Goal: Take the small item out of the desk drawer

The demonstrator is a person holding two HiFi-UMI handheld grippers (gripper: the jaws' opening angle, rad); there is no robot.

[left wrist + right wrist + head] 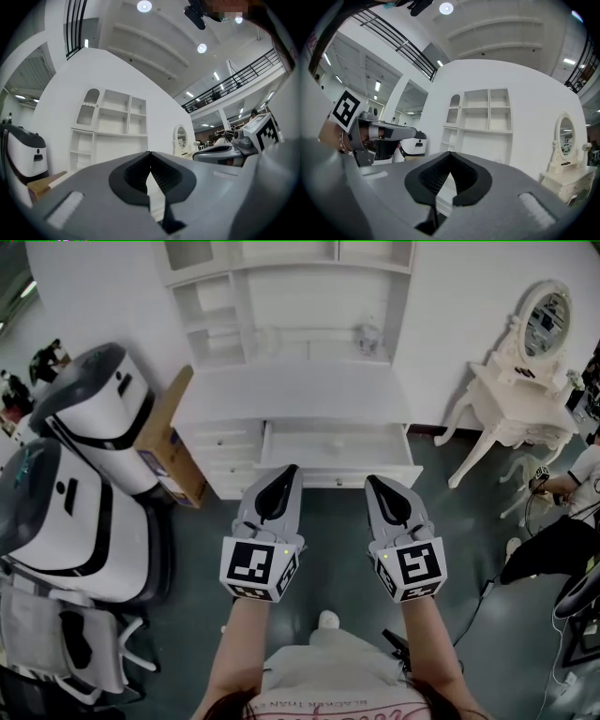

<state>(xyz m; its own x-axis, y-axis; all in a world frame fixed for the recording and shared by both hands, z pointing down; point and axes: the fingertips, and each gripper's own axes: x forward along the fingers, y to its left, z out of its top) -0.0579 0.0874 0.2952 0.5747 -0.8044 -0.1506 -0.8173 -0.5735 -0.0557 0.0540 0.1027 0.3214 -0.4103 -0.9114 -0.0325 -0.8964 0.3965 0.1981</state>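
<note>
White walls and a dark floor surround a white desk (291, 390) with a shelf unit (281, 296) on top. Its drawer (337, 457) stands pulled open just ahead of both tool tips, between them and the desk top. The inside looks pale and bare from the head view, and the small item cannot be made out there.

The left tongs (286, 468) (150, 154) and the right tongs (373, 479) (450, 153) are held side by side over the floor, near the drawer front but not touching it. Each has its jaws pressed together at the tips, with nothing between them.

A cardboard box (169, 442) leans against the desk beyond the left tongs. Past it sit two white-and-black machines (94, 409). Well off beyond the right tongs is a dressing table (516, 390) with an oval mirror (548, 320). A person (562, 521) crouches at that edge.
</note>
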